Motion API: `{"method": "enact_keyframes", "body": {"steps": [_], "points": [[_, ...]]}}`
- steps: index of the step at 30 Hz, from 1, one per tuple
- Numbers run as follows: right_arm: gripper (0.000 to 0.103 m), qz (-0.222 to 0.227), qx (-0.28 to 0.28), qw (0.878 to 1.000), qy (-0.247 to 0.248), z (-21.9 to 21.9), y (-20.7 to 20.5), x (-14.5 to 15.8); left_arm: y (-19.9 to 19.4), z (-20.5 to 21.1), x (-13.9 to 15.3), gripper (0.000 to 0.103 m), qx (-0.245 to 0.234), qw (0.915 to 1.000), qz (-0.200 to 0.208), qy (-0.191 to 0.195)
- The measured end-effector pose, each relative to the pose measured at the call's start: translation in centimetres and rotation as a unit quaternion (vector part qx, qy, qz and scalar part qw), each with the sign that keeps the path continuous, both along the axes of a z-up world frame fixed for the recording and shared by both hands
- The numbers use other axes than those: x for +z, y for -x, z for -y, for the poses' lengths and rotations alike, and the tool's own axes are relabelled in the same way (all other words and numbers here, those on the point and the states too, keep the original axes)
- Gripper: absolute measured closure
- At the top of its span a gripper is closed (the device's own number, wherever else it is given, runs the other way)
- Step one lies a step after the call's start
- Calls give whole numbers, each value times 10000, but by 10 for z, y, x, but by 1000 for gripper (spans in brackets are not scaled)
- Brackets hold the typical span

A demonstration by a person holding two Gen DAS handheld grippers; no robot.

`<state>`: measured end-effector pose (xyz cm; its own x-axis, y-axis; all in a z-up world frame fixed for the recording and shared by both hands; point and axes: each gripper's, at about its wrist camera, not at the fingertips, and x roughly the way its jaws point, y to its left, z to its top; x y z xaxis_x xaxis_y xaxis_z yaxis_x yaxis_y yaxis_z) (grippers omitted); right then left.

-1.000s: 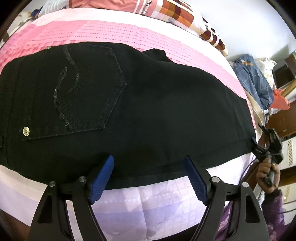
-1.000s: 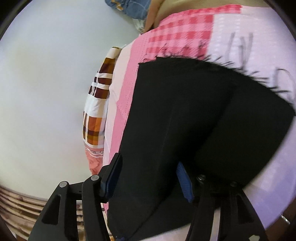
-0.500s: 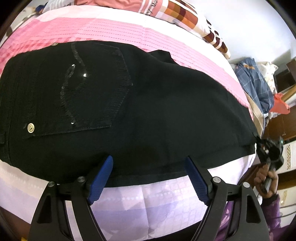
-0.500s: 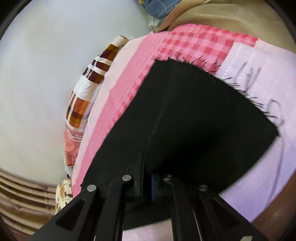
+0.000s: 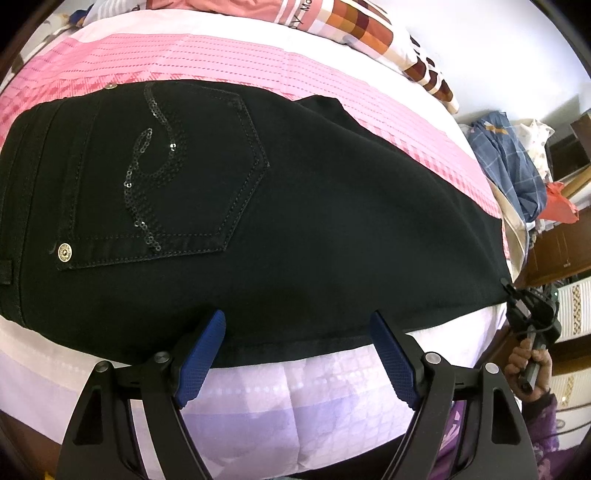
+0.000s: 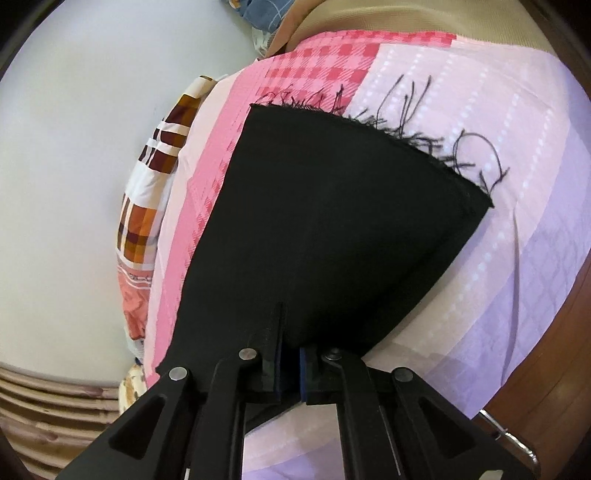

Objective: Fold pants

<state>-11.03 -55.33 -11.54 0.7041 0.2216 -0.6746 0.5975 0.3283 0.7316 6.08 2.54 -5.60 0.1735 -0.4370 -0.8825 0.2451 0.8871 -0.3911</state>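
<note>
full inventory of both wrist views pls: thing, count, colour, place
pants: 1, black, flat across the bed; frayed hem at the leg end
bedspread: 1, pink, white and lilac bands, under the pants
pillow: 1, orange, brown and white check, far edge of bed
clothes pile: 1, blue check with a red piece, beyond the bed's right end
left gripper: 1, black with blue pads, open over the pants' near edge
right gripper: 1, black with blue pads, shut on the pants leg
hand: 1, on the right gripper's handle
</note>
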Motion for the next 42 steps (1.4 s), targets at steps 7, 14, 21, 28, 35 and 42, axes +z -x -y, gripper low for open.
{"method": "enact_keyframes", "body": {"steps": [7,14,21,28,35,42], "points": [[96,-37,-117,9998,-134,-1,10,1,2,-8,4,22,71,9998,157,-15],[87,126,-285,9991,-277,6,18,0,3,-56,32,22,671,9939,870,-62],[94,-52,-121,9999,35,1,7,3,2,-170,30,22,2066,9763,641,-77],[99,-36,-170,9998,35,1,6,-2,13,-228,-1,22,2444,9691,26,338],[100,27,-321,9993,-215,4,12,-8,0,-201,-4,34,1934,9788,249,620],[100,-34,-278,9995,-129,4,14,-9,-18,-195,-7,62,1954,9759,157,956]]}}
